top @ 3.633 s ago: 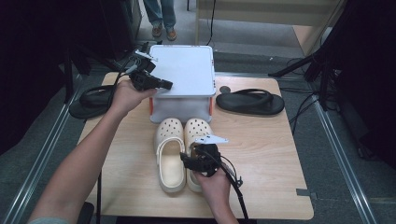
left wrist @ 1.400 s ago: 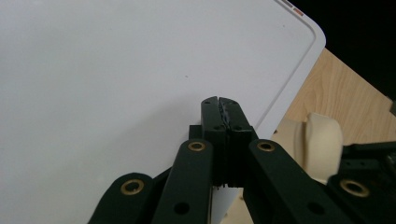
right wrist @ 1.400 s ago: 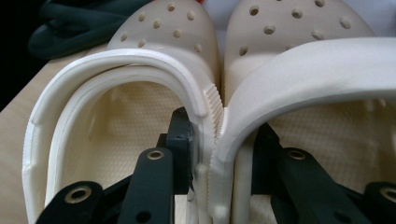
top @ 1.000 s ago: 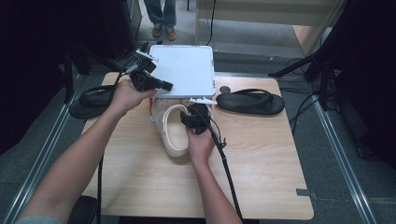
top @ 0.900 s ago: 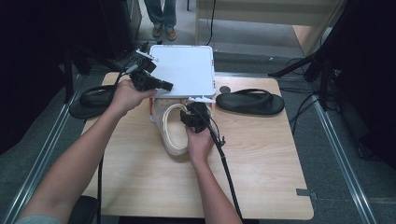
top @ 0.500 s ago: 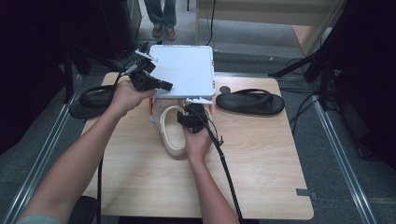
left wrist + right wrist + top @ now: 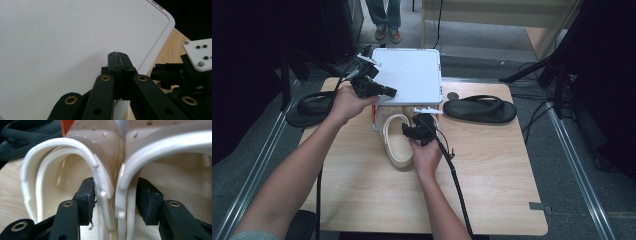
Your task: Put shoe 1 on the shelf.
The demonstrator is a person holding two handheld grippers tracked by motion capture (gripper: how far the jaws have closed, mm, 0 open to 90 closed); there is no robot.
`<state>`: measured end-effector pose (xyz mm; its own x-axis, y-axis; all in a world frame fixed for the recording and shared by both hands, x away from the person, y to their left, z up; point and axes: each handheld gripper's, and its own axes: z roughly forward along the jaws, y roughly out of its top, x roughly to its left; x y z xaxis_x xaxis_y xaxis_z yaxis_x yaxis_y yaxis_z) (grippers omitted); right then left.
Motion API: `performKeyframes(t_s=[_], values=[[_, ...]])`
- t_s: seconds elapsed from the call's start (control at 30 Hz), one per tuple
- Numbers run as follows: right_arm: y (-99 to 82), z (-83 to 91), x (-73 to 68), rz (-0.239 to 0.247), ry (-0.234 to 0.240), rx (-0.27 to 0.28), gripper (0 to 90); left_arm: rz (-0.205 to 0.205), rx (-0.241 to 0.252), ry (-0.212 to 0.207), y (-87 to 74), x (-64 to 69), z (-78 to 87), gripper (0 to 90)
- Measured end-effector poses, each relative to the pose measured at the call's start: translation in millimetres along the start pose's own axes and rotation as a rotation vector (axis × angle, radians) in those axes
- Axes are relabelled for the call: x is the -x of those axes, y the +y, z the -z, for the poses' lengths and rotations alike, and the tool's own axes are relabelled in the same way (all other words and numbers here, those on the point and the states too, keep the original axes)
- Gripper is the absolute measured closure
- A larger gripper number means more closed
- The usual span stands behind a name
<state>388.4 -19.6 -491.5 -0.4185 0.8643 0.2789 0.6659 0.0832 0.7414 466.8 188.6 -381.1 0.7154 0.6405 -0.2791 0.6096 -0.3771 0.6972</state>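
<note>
Two cream clogs lie side by side on the table, toes under the raised white lid [image 7: 409, 75] of a storage box [image 7: 374, 114]. The left clog [image 7: 396, 145] shows; my right hand covers the other. My right gripper [image 7: 411, 131] straddles their touching inner walls [image 7: 112, 187]. Its jaws have just been opening, and the pads [image 7: 86, 195] stand just off the walls on either side. My left gripper [image 7: 391, 92] is shut on the lid's near left edge and holds it up [image 7: 117, 56].
One black flip-flop [image 7: 479, 107] lies at the table's right rear, another [image 7: 309, 107] at the left edge. A person's legs [image 7: 384, 20] stand beyond the box. The wooden table [image 7: 492, 175] has free room in front and to the right.
The right gripper has pushed the clogs from mid-table toward the box, toes under the lid. The left gripper and lid have stayed still.
</note>
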Motion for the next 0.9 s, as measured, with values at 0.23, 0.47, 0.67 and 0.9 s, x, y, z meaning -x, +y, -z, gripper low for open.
performKeyframes(t_s=[0.23,0.47,0.67,0.9], values=[[-8.0,17.4,-1.1,0.020,0.012,-0.005,50.9,0.003,0.001,0.004,-0.1,0.4,0.0,90.0],[-17.3,42.8,-5.6,0.048,0.045,0.011,53.7,0.007,-0.006,0.002,0.7,-0.7,0.2,90.0],[-31.4,60.8,-10.1,0.068,0.079,0.012,61.7,0.009,-0.006,0.002,1.2,0.3,-0.3,90.0],[-54.8,71.3,-16.4,0.133,0.070,0.015,73.4,0.017,-0.004,0.001,1.0,-0.7,0.0,90.0]])
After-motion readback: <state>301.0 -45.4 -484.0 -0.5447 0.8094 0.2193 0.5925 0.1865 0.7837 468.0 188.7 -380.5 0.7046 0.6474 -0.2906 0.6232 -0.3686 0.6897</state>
